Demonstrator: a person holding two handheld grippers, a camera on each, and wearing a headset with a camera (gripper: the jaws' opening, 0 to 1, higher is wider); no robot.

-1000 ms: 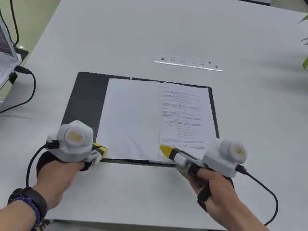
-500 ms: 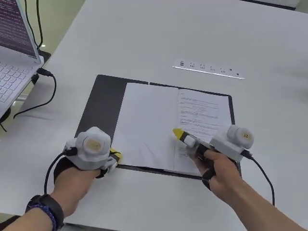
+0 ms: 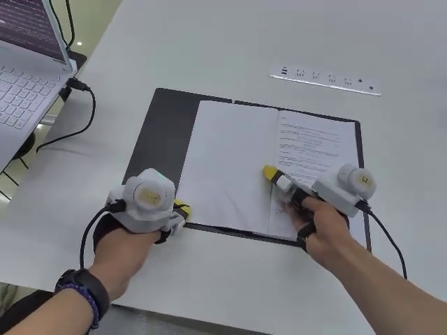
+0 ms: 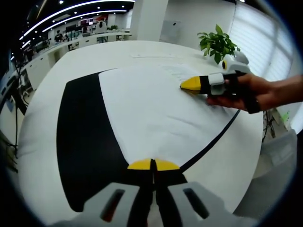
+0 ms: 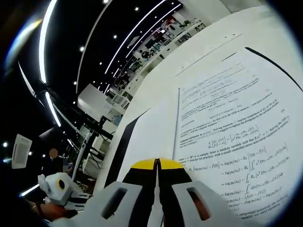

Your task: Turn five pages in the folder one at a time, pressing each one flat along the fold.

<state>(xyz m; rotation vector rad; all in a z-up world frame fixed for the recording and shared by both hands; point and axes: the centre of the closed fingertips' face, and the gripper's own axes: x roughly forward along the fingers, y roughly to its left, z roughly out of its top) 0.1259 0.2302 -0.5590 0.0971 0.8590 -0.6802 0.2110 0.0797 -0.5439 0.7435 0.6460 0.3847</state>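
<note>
Right hand-held gripper (image 3: 269,172), jaws closed and empty, meets the fold (image 3: 274,150) of the folder (image 3: 157,139) open on my worktop (image 3: 209,56), closed left hand-held gripper (image 3: 180,207) at its near edge; I judge page-turns remain, count unknowable.

Left gripper (image 3: 180,209), lower left of the head view, jaws closed; right gripper (image 3: 269,172), centre right, jaws closed.
</note>
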